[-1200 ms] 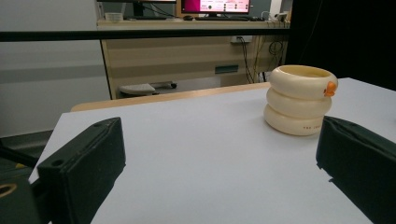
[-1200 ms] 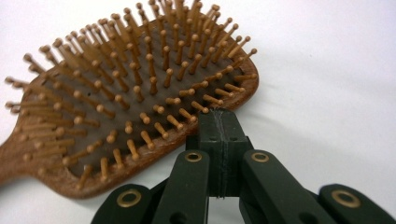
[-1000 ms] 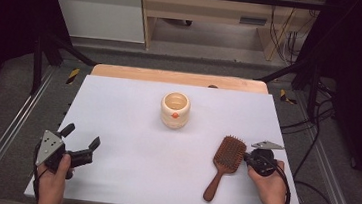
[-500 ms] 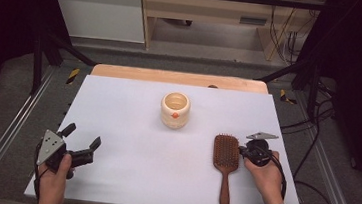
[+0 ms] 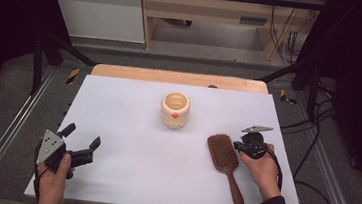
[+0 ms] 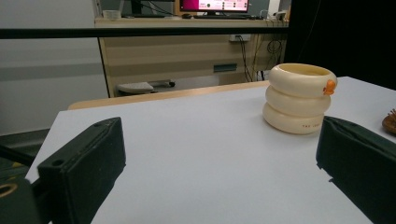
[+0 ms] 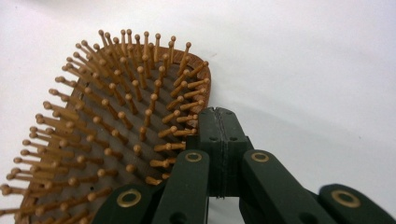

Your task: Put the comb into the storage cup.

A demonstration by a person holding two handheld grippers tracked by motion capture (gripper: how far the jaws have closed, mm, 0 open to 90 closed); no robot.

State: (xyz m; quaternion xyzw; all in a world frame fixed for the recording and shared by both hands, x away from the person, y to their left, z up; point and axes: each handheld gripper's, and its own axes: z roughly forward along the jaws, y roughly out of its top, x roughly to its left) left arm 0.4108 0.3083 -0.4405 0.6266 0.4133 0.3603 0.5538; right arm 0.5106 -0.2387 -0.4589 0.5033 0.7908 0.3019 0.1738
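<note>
**Closed jaws nudging a wooden paddle brush**

At about four o'clock on the white table (image 5: pixel 126 127), the wooden paddle hairbrush (image 5: pixel 223 155) lies flat, bristles up, its handle running toward the near edge. The right gripper (image 5: pixel 237 146) sits at the brush head's three o'clock side, jaws clenched together with nothing between them, the tips touching the head's rim among the outer pins, as the right gripper view shows (image 7: pixel 219 116).

The brush looks light and stiff, likely to slide easily on the smooth top; its pins could catch or bend. The slim handle seems the surest place to grip.

At eight o'clock the left gripper (image 5: pixel 80 146) rests with jaws spread, empty. The cream ringed cup (image 5: pixel 175 110) stands at centre, well apart from the brush.
</note>
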